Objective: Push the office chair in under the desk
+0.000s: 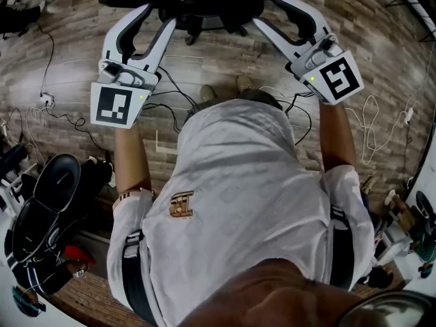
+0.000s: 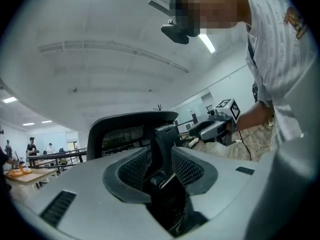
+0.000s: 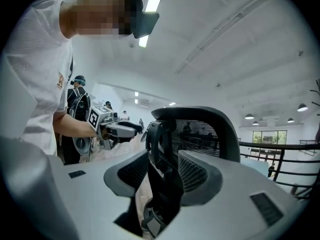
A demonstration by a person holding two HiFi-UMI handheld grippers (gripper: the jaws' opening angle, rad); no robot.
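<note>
Two grippers: left (image 1: 160,13) and right (image 1: 267,11), jaws apart, empty; I'm lining up on the chair (image 3: 205,126).
Chair: one, just ahead, its back showing between each pair of jaws.
Next push: I judge both must bear evenly, level, so it rolls straight.
Desk: none I can pick out.

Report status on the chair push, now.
Left tool and right tool open, not clamped. Office chair: back frame between each tool's jaws. Desk not in view. Loose cables underfoot.
</note>
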